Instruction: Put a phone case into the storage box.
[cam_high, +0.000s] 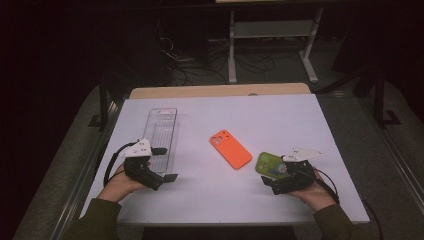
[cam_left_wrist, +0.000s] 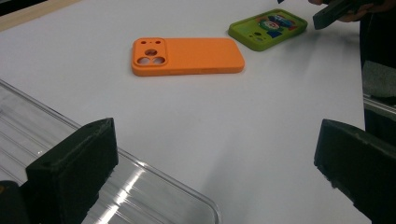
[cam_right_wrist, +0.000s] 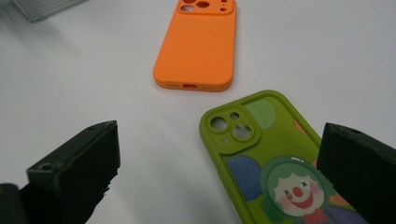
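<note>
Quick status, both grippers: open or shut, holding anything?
Left gripper: open, holding nothing, one jaw over the clear tray.
Right gripper: open, holding nothing, jaws on either side of the green phone case.

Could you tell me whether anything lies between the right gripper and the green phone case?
Nothing visible does. The right gripper has its jaws open either side of the green phone case, which lies flat on the white table. The orange phone case lies beyond, apart.

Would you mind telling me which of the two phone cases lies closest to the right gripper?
The green phone case with the clown picture lies between the open jaws of the right gripper. The plain orange phone case lies farther off, mid-table.
</note>
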